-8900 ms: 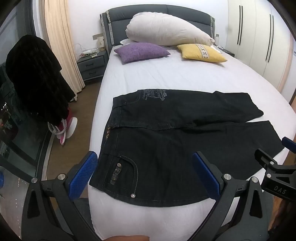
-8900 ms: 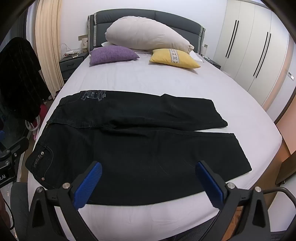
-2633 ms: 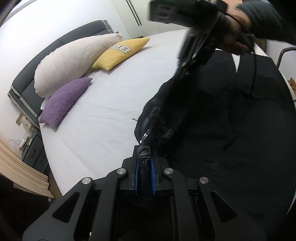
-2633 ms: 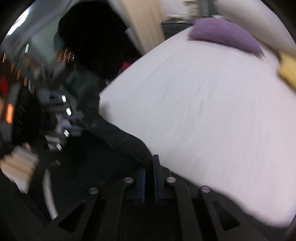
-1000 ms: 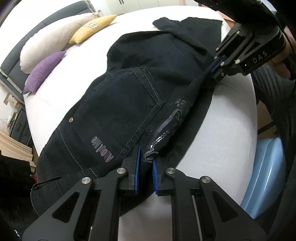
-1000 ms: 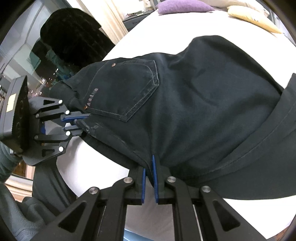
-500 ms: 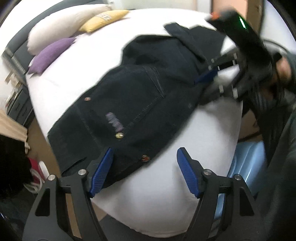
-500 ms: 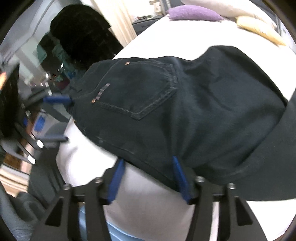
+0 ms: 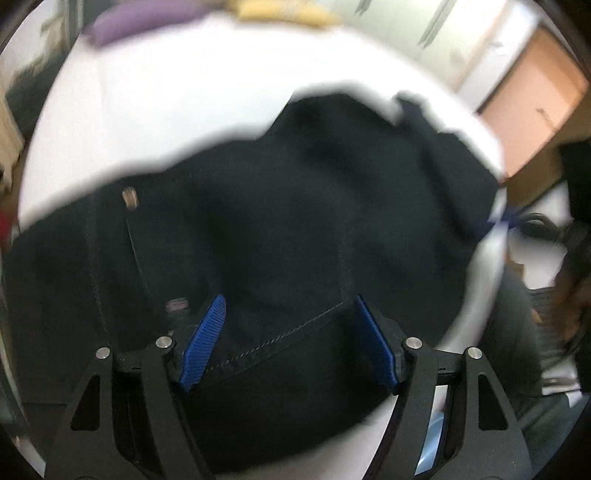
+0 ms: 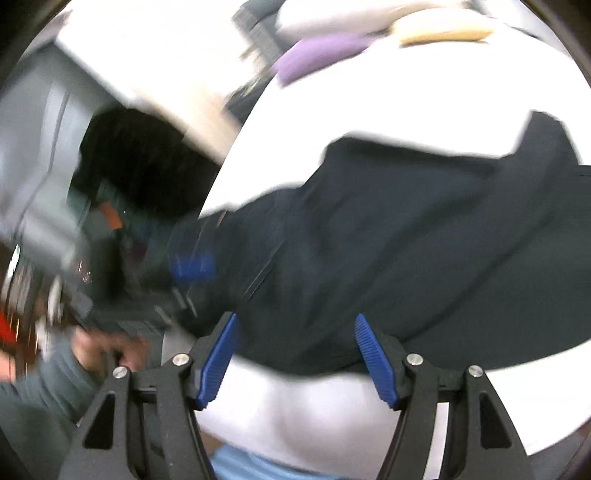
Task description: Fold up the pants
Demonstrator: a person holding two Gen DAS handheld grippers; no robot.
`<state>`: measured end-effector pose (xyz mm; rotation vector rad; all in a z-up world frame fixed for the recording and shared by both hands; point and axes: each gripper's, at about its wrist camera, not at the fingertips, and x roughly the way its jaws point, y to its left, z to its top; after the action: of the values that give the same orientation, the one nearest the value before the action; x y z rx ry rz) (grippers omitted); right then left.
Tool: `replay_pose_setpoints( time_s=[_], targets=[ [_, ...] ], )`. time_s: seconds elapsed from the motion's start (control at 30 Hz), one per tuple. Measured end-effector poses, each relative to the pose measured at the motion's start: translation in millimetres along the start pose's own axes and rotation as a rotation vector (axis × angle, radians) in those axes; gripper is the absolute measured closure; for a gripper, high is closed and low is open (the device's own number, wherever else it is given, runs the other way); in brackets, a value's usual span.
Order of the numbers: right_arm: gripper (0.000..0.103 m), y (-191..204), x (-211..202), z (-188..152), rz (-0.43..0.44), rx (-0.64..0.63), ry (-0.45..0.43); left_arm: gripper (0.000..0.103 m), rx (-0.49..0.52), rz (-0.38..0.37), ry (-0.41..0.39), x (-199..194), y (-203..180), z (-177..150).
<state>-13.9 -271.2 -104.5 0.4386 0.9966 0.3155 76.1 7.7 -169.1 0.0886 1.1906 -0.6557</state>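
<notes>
The black jeans [image 9: 295, 221] lie folded lengthwise on the white bed [image 9: 184, 110], back pocket side up. My left gripper [image 9: 288, 343] is open, its blue pads on either side of a stitched seam edge of the jeans. My right gripper [image 10: 299, 354] is open and empty over the jeans' [image 10: 406, 240] near edge at the bed's [image 10: 314, 406] front side. The left gripper [image 10: 188, 266] shows blurred in the right wrist view. Both views are motion-blurred.
A purple pillow [image 9: 147, 14] and a yellow pillow [image 9: 284, 11] lie at the head of the bed. White wardrobe doors [image 9: 443, 33] stand on the far side. A dark garment [image 10: 136, 162] hangs beside the bed. A light blue object [image 10: 243, 465] lies below the bed's front edge.
Both grippers let go of the jeans and opened. The left gripper has since moved in low over the jeans; the right has pulled back toward the bed's front edge.
</notes>
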Motion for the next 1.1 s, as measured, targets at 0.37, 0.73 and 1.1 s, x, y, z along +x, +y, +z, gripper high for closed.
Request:
replay_pose_setpoints(
  time_s=[0.37, 0.73, 1.1],
  targets=[
    [0.043, -188.7, -58.6, 105.6, -0.040, 0.477, -0.305, 0.035, 0.024, -0.004, -0.113, -21.7, -26.9, 26.4],
    [0.047, -263.9, -3.8, 107.3, -0.052, 0.684, -0.184, 0.034, -0.079, -0.007, -0.045, 22.0, 0.9, 20.6],
    [0.095, -274.0, 16.9, 111.8, 0.059, 0.669, -0.176, 0.034, -0.069, 0.015, -0.038, 24.0, -5.0, 18.7]
  ],
)
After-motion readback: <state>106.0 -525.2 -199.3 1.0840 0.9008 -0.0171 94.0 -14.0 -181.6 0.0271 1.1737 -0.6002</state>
